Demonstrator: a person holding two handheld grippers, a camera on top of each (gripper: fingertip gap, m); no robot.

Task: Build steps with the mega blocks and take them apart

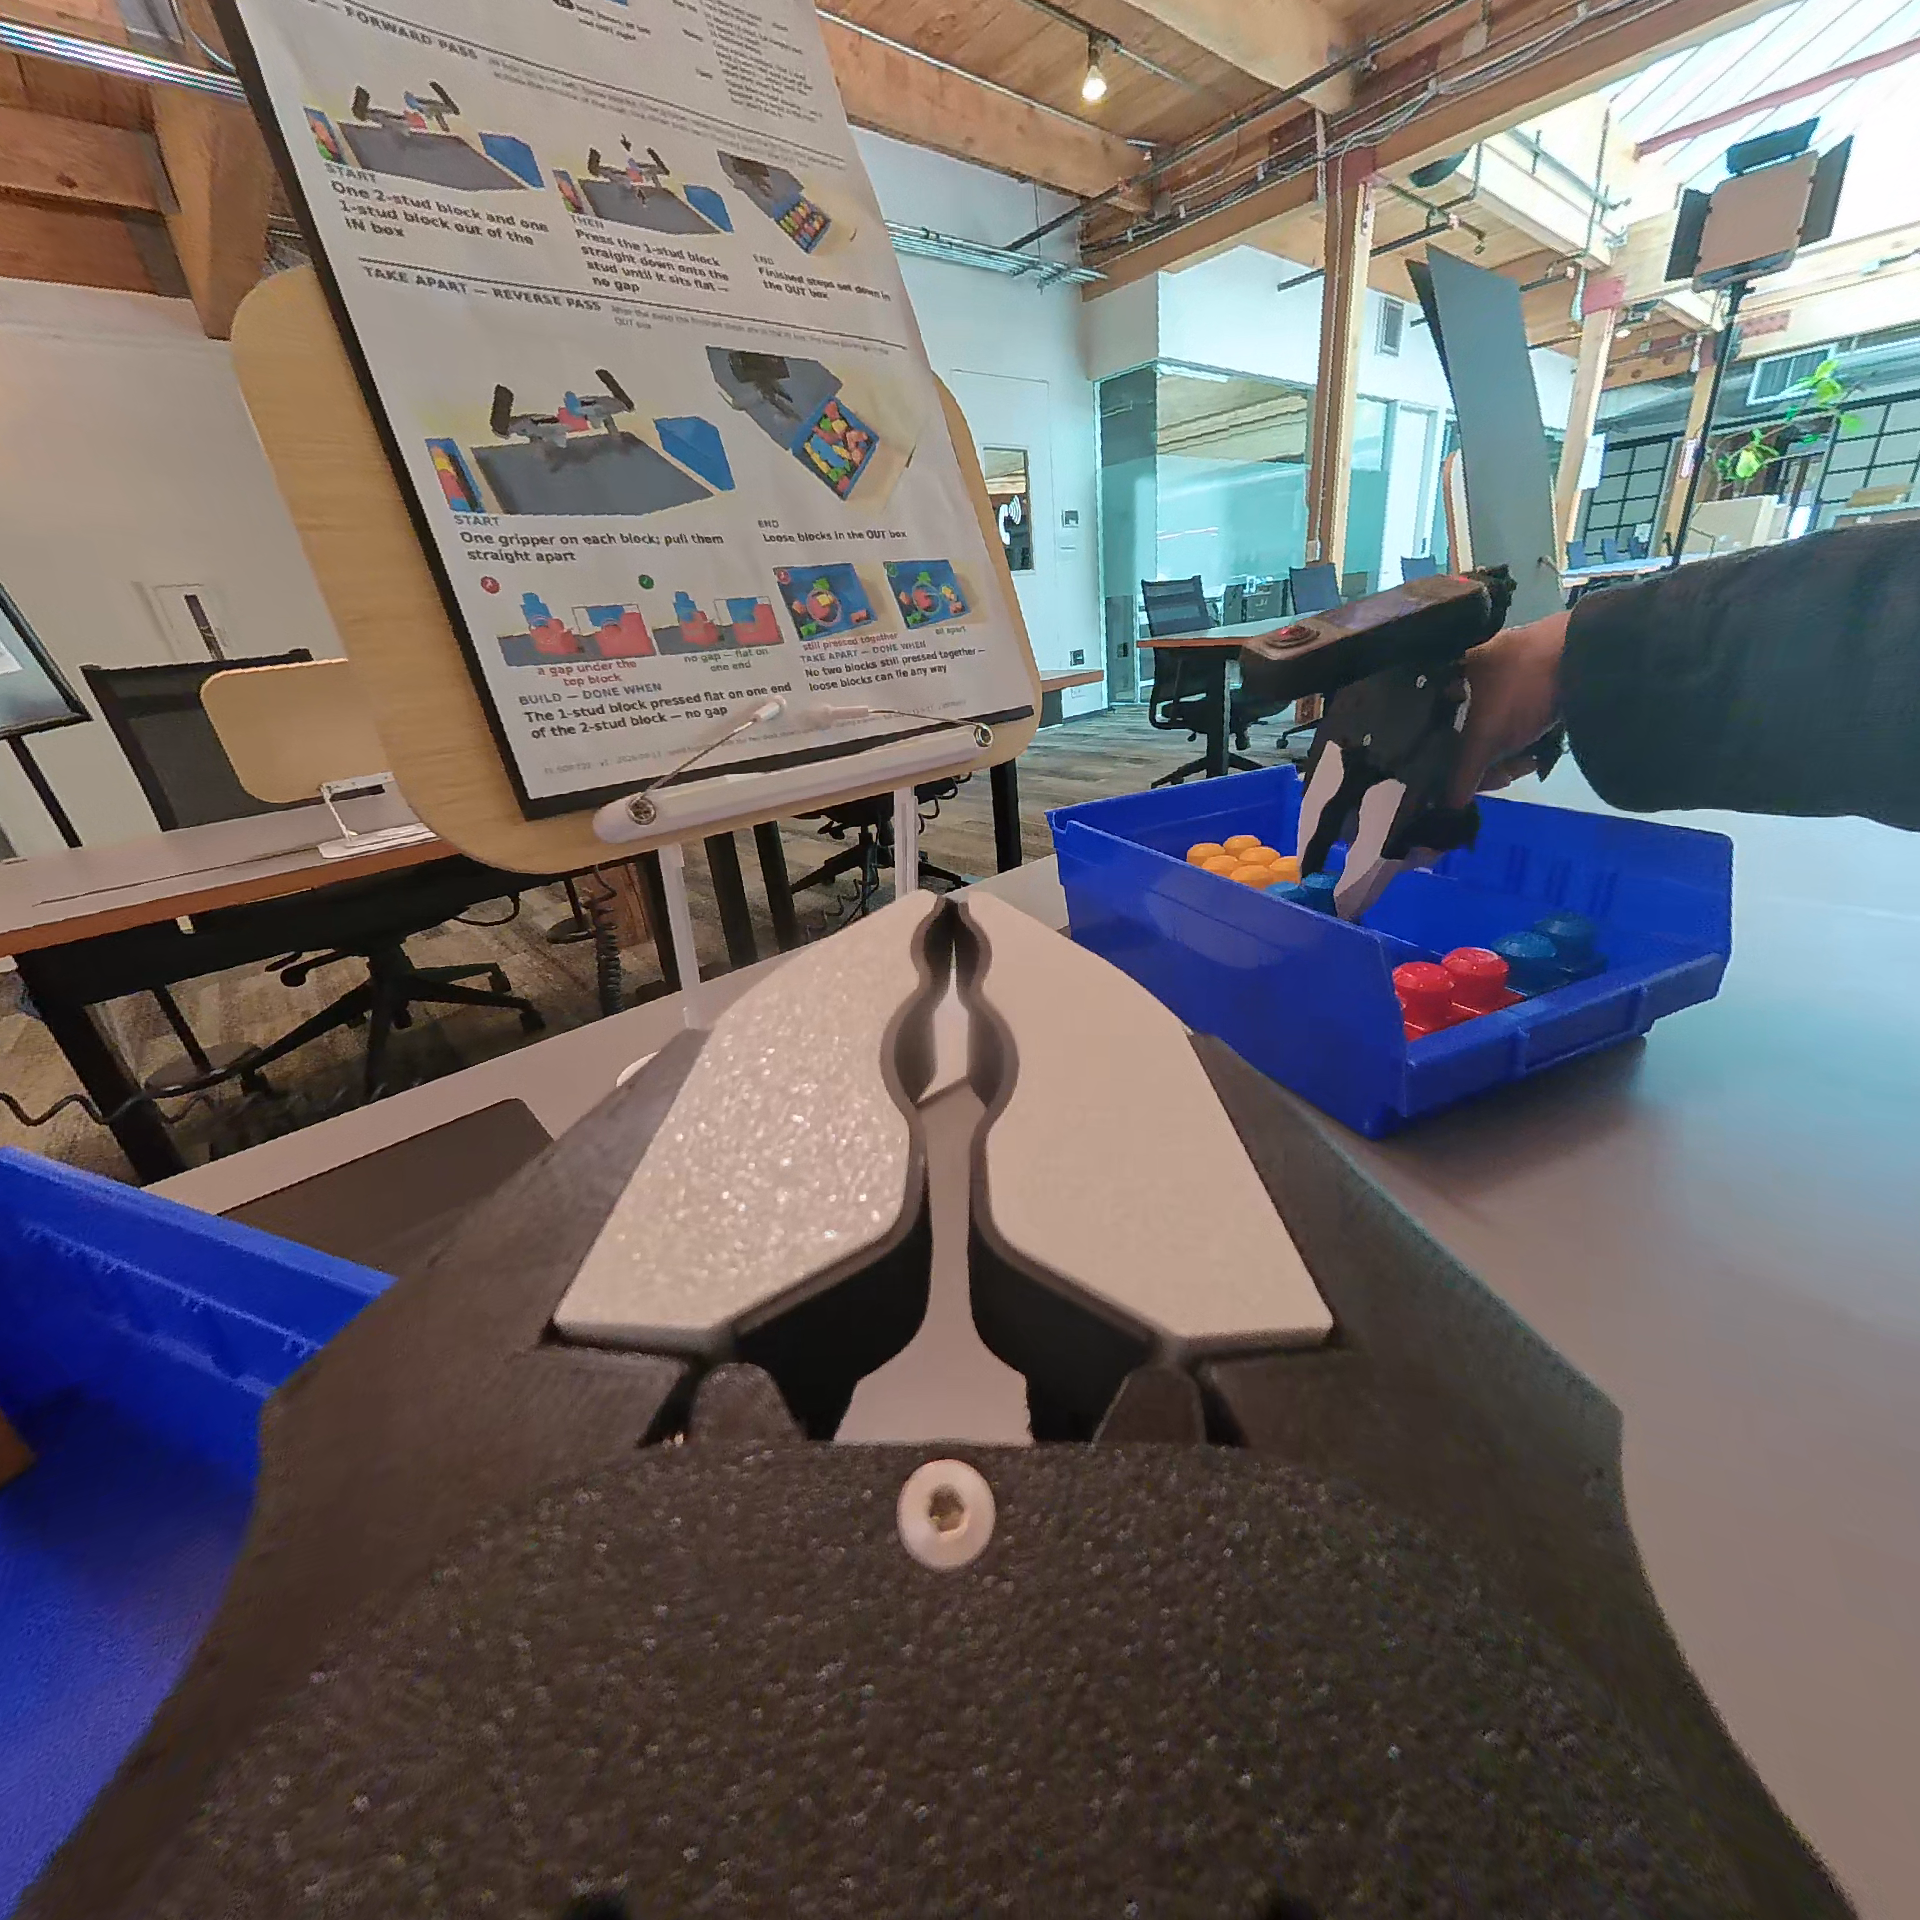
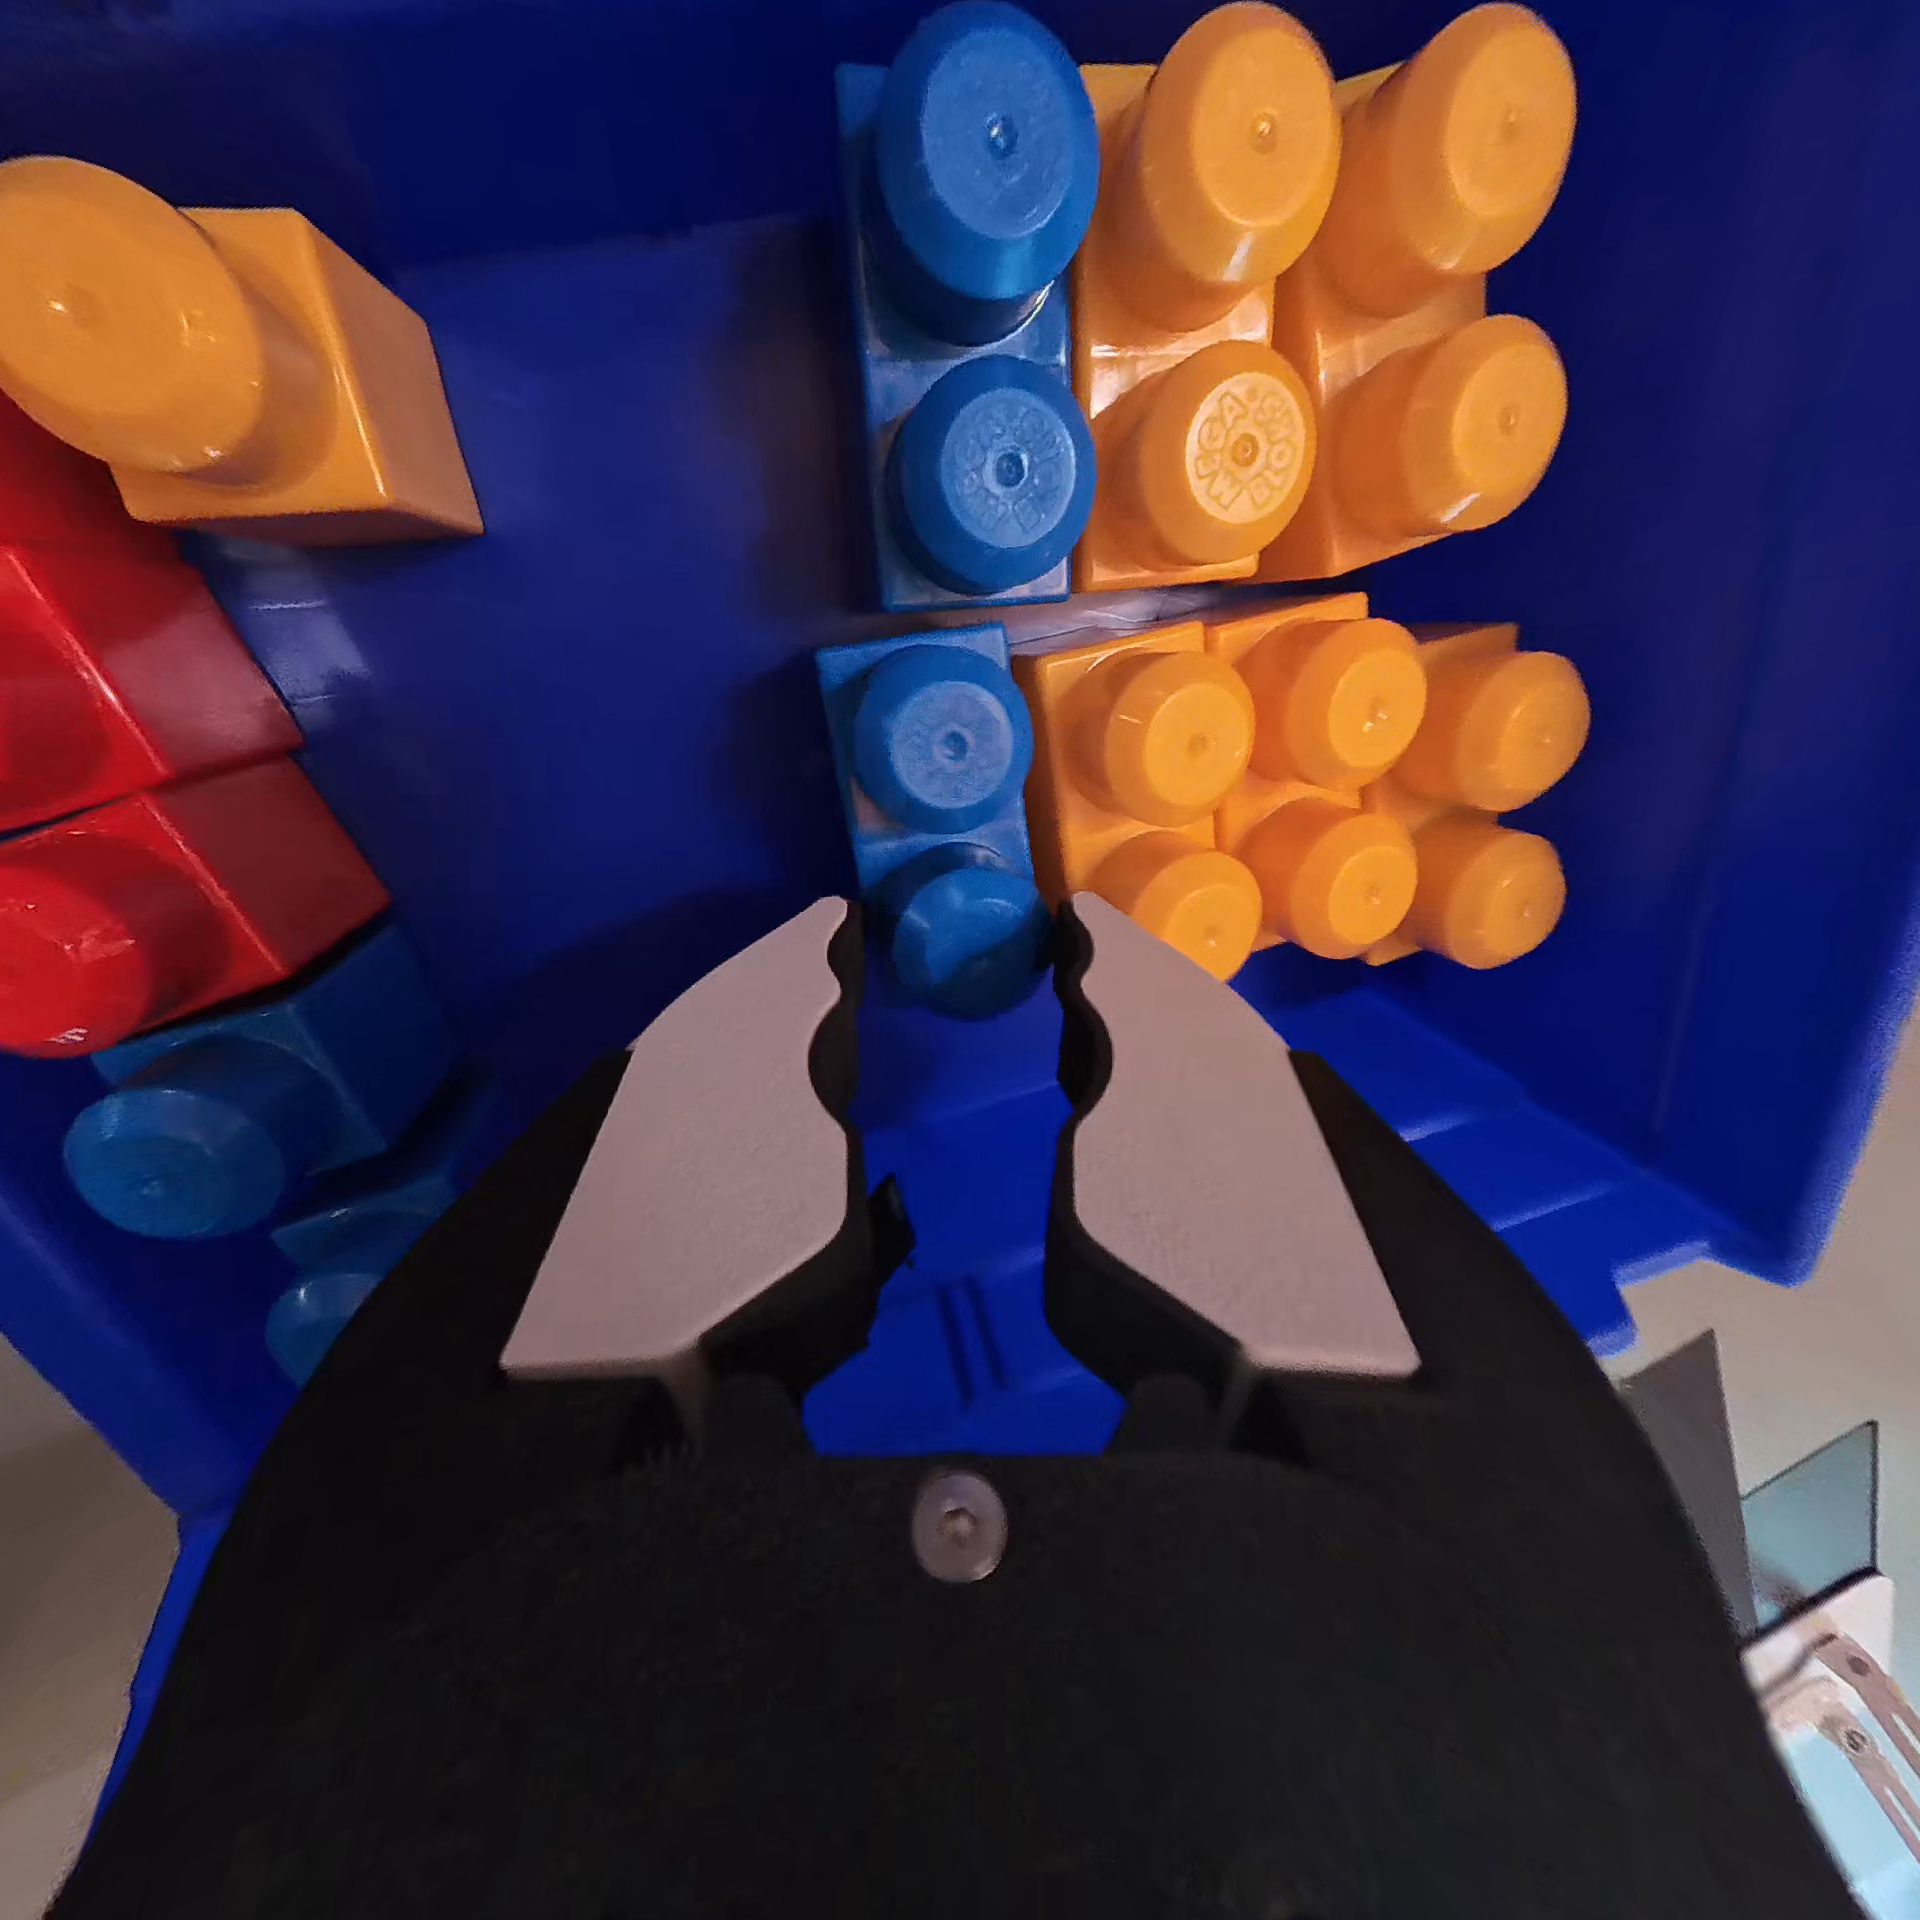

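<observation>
Pick-up step: your right hand-held gripper (image 2: 956,935) hangs in the blue bin (image 2: 623,520), jaws apart astride a stud of the blue two-stud block (image 2: 935,790). Next: close squarely. Left hand-held gripper (image 1: 954,920) idles over the counter (image 1: 1714,1299), jaws together, empty.

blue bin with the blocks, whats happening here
A person holds a gripper in each hand. The right gripper is down inside the blue bin, open, with its fingers on either side of a stud of a blue two-stud block that sits beside orange blocks; it has not closed yet. The left gripper is shut and empty, held over the grey table by an instruction board.
</observation>
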